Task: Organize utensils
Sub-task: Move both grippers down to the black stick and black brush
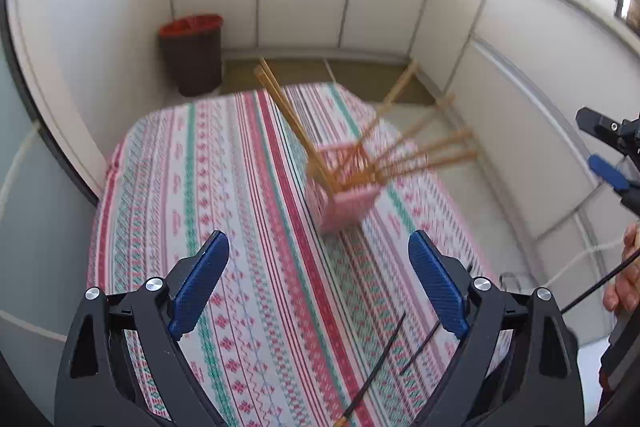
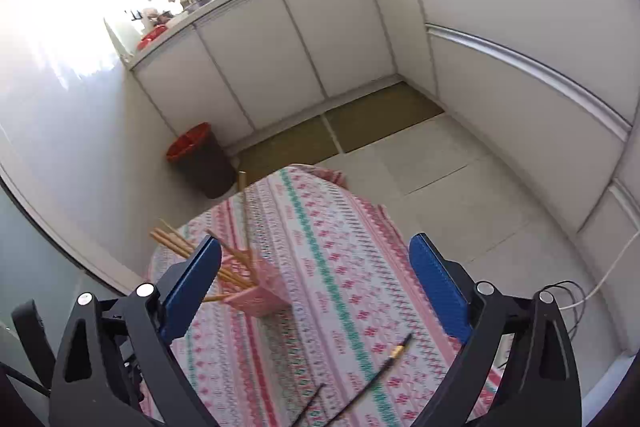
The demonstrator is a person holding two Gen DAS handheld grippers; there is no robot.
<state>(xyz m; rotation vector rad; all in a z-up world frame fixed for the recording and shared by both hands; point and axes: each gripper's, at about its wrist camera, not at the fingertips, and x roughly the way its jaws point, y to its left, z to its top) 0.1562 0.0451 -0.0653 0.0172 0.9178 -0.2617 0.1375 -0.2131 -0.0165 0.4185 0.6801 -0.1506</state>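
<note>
left gripper: jaws spread wide, nothing between the blue pads; pitched down over the near part of the table, tablecloth showing in the gap
right gripper: jaws also spread wide, empty; angled down at the table from the other side; in the left wrist view it pokes in at the right edge, with a person's hand below it at the frame edge
black chopsticks: 2 counted, lying loose on the cloth, just ahead of and below both grippers, touching neither (one has a gold band near its end)
pink basket: 1, small slotted holder standing on the table beyond the left gripper, well apart from the pads; motion-blurred
wooden chopsticks: standing in the pink basket, fanned out and leaning; roughly 7 (blur, exact count not possible)
table: covered by striped patterned cloth in pink, red and green; rounded far edge close behind the basket, cloth hangs over the sides
open room: bare floor tiles to the right of the table, white cabinets along the far and right walls
bin: 1, dark with red liner, on the floor by the wall past the far table edge
</note>
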